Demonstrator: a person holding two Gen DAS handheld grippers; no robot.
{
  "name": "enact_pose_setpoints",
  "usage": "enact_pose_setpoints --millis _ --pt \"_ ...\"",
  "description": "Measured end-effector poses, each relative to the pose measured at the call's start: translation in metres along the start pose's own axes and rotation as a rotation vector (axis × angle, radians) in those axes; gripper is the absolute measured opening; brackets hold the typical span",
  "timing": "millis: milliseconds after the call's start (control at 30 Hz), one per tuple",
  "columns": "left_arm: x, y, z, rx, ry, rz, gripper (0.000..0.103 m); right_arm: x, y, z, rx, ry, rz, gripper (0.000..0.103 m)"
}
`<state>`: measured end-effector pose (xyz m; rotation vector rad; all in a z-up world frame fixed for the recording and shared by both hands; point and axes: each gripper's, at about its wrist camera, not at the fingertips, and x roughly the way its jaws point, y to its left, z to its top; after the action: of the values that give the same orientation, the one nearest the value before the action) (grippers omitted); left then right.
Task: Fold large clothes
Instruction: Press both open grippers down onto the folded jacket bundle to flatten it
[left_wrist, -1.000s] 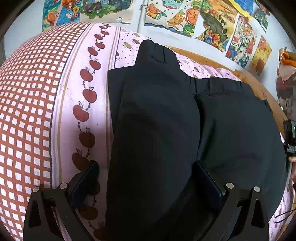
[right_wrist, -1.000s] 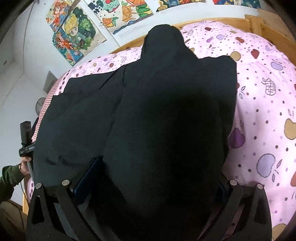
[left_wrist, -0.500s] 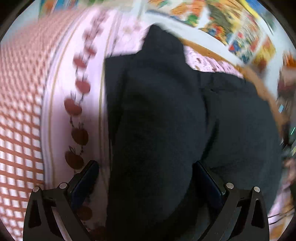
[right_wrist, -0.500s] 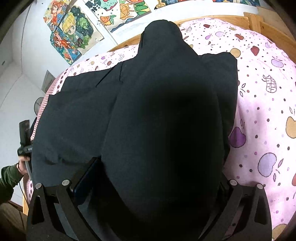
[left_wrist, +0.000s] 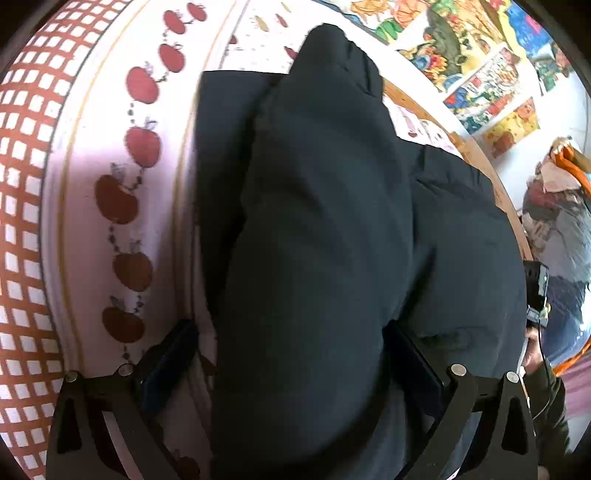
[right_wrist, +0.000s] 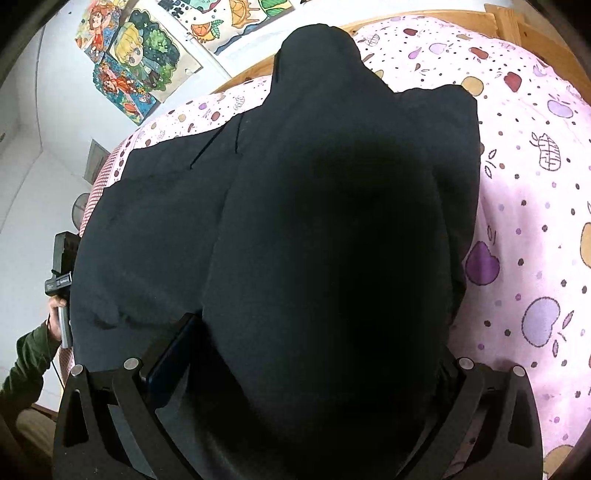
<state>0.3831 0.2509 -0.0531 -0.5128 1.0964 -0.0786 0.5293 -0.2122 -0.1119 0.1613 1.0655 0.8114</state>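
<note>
A large black garment (left_wrist: 325, 221) lies on a bed with a pink apple-print sheet (left_wrist: 110, 147). In the left wrist view my left gripper (left_wrist: 291, 332) holds a thick raised fold of it. The fold fills the gap between the blue pads (left_wrist: 173, 354) and tapers away over the flat part. In the right wrist view my right gripper (right_wrist: 317, 332) holds a similar hump of the garment (right_wrist: 332, 221). Its left finger (right_wrist: 170, 354) shows, while cloth hides the right one. The flat part spreads to the left.
A wooden bed frame (right_wrist: 517, 22) and a wall with colourful posters (right_wrist: 136, 59) lie beyond the garment. The pink sheet (right_wrist: 535, 221) is bare on the right. A hand in a green sleeve (right_wrist: 33, 354) holds the other gripper's handle at the garment's left edge.
The left gripper swung with its fold, so its view now shows more of the room on the right. The right gripper moved slightly forward with its fold. Both grips are unchanged.
</note>
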Motion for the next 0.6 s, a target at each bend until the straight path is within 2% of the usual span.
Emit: enact_pose_setpoints --millis 133,533,600 --pt "0.002 0.001 0.001 -0.025 0.01 -0.094 0.076 -0.001 0.002 -0.001 -0.01 -0.021 -0.01 0.102" --pt "0.001 -0.008 -0.006 -0.028 -0.035 -0.105 0.054 -0.008 0.002 -0.006 -0.032 -0.089 0.04 0.079" --pt "0.0 -0.012 -0.006 -0.034 -0.047 -0.1 0.048 -0.011 0.002 -0.007 -0.035 -0.106 0.04 0.069"
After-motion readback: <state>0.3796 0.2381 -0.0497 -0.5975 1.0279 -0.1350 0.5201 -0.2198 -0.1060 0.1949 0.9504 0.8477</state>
